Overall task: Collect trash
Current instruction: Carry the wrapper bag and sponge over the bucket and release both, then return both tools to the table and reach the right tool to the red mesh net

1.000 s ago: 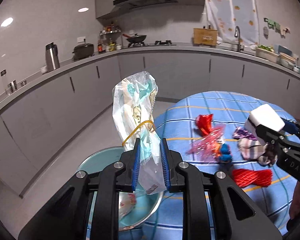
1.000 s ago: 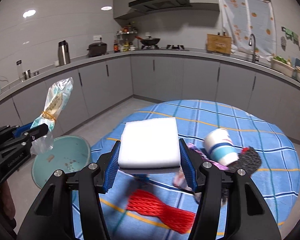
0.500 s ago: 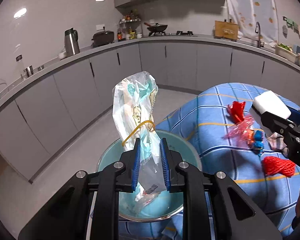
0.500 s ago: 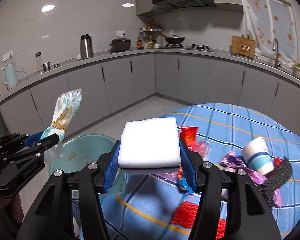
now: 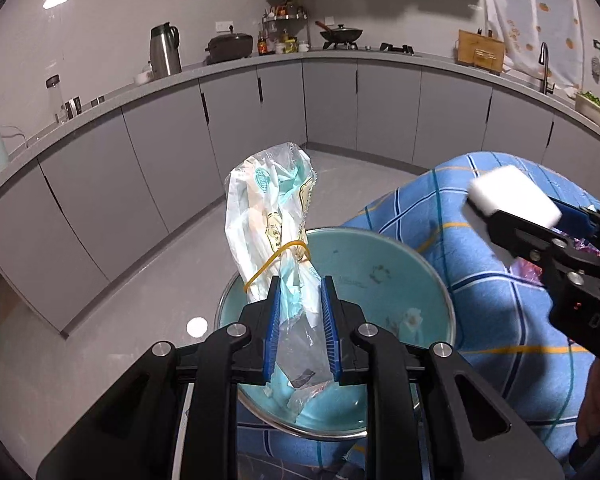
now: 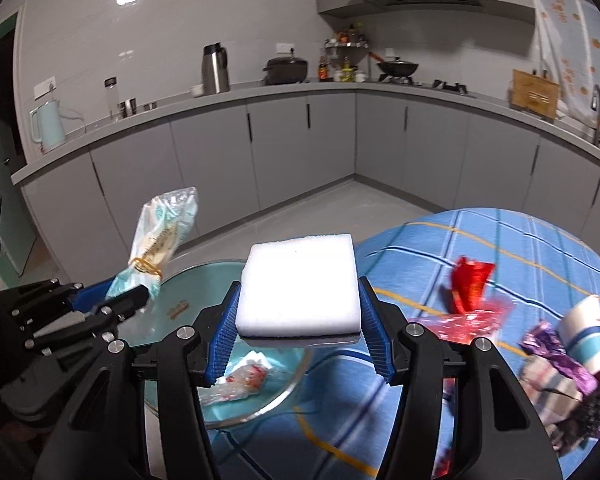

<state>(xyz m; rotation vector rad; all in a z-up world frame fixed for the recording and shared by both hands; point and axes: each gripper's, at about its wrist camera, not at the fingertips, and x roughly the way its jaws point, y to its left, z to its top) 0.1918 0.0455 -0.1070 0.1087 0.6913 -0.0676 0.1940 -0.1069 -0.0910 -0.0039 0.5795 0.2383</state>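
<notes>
My left gripper (image 5: pixel 299 316) is shut on a clear plastic bag (image 5: pixel 270 220) with teal print, tied by a yellow rubber band; it stands upright over a teal bin (image 5: pixel 380 264) beside the table. My right gripper (image 6: pixel 299 316) is shut on a white foam block (image 6: pixel 299 286), held above the bin's rim (image 6: pixel 204 276) and the table edge. In the left wrist view the foam block (image 5: pixel 508 194) and the right gripper (image 5: pixel 512 224) show at the right. The bagged left gripper (image 6: pixel 140 294) shows at the left of the right wrist view. A crumpled wrapper (image 6: pixel 240 380) lies inside the bin.
The round table with a blue checked cloth (image 6: pixel 520 248) carries a red wrapper (image 6: pixel 470 280), a paper cup (image 6: pixel 584 332), a purple wrapper (image 6: pixel 552 348) and dark scraps at the right. Grey cabinets (image 5: pixel 260 120) and a counter curve around the floor behind.
Both grippers have swung left, away from the table's middle and toward the teal bin, which now sits right under them. The bag and the foam block stay gripped.
</notes>
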